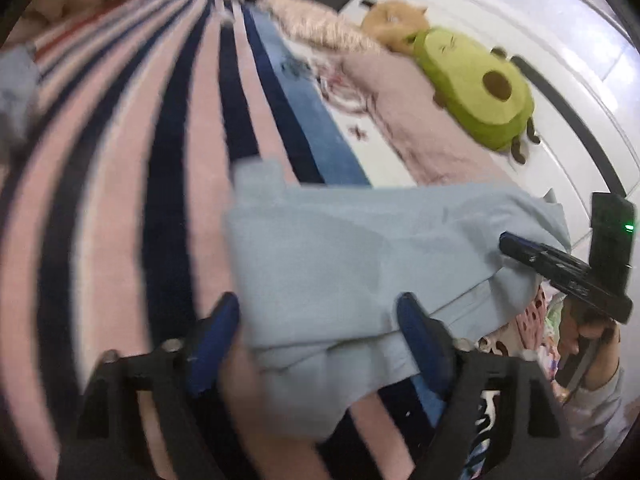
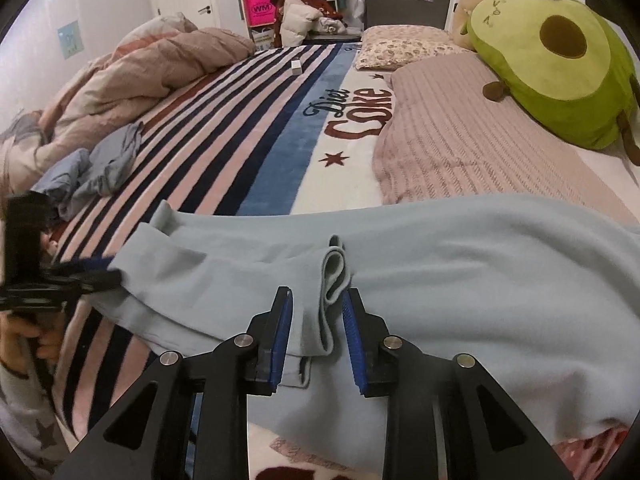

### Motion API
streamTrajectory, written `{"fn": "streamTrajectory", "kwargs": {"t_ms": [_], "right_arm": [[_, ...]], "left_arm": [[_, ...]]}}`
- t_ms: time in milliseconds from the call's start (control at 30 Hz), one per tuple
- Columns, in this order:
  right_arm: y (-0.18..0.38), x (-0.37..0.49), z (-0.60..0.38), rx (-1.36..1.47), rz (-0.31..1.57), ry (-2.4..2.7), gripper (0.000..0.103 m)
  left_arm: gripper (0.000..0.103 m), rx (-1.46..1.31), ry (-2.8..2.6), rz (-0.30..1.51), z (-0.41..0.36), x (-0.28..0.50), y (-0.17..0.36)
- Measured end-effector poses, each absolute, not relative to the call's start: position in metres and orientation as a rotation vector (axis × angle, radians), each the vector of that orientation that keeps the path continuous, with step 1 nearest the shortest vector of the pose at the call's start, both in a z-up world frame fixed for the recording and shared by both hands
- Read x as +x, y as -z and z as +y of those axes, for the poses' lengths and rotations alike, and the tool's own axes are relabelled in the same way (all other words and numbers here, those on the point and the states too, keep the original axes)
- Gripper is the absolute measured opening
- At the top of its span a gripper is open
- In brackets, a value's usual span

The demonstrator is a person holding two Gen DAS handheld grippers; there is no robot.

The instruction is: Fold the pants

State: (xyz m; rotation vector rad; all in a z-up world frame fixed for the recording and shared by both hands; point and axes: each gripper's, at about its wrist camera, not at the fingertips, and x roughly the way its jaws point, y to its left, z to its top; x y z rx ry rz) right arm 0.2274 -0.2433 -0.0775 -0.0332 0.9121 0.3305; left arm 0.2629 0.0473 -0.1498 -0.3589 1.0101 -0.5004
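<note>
Pale-blue fleece pants (image 2: pixel 440 264) judged soft, limp; folded hem best pinched. Right gripper (image 2: pixel 317 312) slightly parted, left gripper (image 1: pixel 320 320) wide; nothing gripped.

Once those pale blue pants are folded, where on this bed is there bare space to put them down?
The striped blanket lies bare between the crumpled grey-blue clothes and the pink knit throw, apart from a small white box far back. The right side is crowded by the avocado plush, the left by the bunched duvet.

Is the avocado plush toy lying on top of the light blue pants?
No, the avocado plush toy lies apart, farther up the bed, beyond the light blue pants.
</note>
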Motion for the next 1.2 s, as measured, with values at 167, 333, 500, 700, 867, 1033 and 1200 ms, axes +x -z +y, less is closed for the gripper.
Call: {"fn": "streamTrajectory", "kwargs": {"t_ms": [167, 333, 500, 700, 867, 1033, 1200], "right_arm": [[0.076, 0.225, -0.245, -0.014, 0.907, -0.343, 0.021], [0.074, 0.221, -0.249, 0.014, 0.906, -0.361, 0.021], [0.075, 0.215, -0.247, 0.05, 0.915, -0.393, 0.021], [0.072, 0.205, -0.233, 0.085, 0.911, -0.474, 0.022], [0.062, 0.197, -0.233, 0.079, 0.883, -0.471, 0.022], [0.046, 0.185, -0.273, 0.098, 0.85, -0.38, 0.042], [0.035, 0.161, -0.326, 0.083, 0.814, -0.236, 0.065]], "left_arm": [[0.028, -0.332, 0.405, 1.018, 0.034, 0.266, 0.155], [0.013, -0.276, 0.311, 0.927, 0.05, 0.247, 0.135], [0.012, -0.293, 0.21, 0.852, 0.104, 0.222, 0.114], [0.012, -0.252, -0.086, 0.785, 0.183, 0.179, 0.082], [0.021, -0.197, -0.176, 0.838, 0.194, 0.171, 0.091], [0.071, -0.116, -0.183, 0.741, 0.169, 0.164, 0.075], [0.074, -0.145, -0.055, 0.67, 0.143, 0.155, 0.056]]}}
